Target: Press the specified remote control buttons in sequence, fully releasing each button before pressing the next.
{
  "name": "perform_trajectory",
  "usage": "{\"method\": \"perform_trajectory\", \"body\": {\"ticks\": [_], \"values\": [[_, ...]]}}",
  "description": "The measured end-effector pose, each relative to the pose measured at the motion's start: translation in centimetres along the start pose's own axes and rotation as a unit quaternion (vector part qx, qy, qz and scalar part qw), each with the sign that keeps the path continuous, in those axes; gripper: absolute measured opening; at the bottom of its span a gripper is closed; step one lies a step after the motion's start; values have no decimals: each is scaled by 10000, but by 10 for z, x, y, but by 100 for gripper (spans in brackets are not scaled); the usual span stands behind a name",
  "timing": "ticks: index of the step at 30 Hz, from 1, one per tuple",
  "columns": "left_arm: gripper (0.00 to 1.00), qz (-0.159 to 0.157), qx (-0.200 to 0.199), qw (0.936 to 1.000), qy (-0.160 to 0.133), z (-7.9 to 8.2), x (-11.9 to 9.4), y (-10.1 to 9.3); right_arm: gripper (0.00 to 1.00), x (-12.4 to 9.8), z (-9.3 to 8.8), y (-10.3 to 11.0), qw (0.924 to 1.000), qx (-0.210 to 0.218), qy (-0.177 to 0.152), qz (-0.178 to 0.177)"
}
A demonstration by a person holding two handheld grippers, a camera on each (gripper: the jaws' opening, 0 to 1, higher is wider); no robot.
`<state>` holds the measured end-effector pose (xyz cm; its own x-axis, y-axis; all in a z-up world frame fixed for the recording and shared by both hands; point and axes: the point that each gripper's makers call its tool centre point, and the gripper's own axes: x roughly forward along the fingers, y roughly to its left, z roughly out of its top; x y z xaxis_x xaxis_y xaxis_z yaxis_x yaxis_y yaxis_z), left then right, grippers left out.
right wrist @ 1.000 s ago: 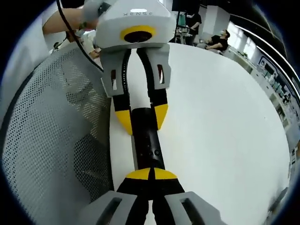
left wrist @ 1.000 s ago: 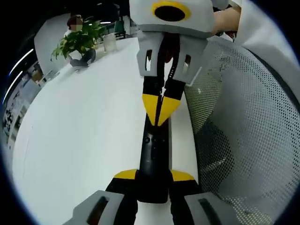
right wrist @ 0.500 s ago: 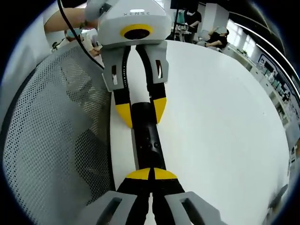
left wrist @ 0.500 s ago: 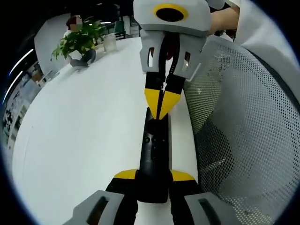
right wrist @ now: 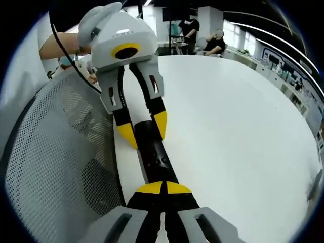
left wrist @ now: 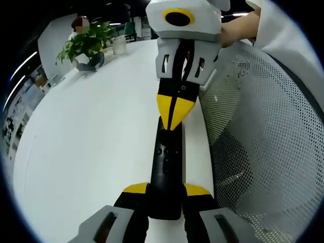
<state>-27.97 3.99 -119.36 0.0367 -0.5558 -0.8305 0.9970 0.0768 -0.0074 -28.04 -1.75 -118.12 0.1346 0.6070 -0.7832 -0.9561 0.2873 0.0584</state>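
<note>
At the centre of the left gripper view, the remote control lies on the white table, clamped at its near end by the left gripper. The right gripper, jaws together, touches its far end. A slanted press could tip or slide it. Its long axis runs bottom to top.

Even, bright overhead light washes my white bench to near glare, shadows stay faint, focus holds at centre, and fisheye curvature bends and softens everything toward the edges.
</note>
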Motion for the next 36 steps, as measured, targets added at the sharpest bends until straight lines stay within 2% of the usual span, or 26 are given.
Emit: {"method": "perform_trajectory", "body": {"ticks": [4,8,11,15,18,19,21,26,29,32,34,36], "values": [[23,-1,14,10000,22,0,0,0,0,4,3,2,9996,-266,99,13],[23,2,14,10000,5,0,0,0,0,7,5,3,9955,-869,374,50],[23,-10,39,10000,-60,0,0,0,0,9,5,3,9872,-1465,623,115],[23,-8,45,10000,-72,0,0,0,0,11,6,4,9806,-1730,912,139],[22,-28,72,10000,-53,0,0,0,0,12,6,2,9790,-1790,953,206],[22,-38,80,9999,-54,0,0,0,0,12,6,2,9819,-1643,902,279],[22,-42,83,9999,-61,0,0,0,0,11,7,1,9917,-1022,711,327],[22,-33,53,9999,-91,0,0,0,0,9,9,0,9989,-317,171,301],[22,-42,82,10000,-39,0,1,0,0,9,8,1,9979,-542,218,277],[22,-45,90,9999,-12,0,1,0,0,10,14,1,9949,-963,266,165],[22,-39,70,10000,-24,0,1,0,0,12,21,5,9946,-991,194,218],[22,-32,48,10000,-43,0,1,0,0,15,19,7,9937,-1038,314,289]]}}
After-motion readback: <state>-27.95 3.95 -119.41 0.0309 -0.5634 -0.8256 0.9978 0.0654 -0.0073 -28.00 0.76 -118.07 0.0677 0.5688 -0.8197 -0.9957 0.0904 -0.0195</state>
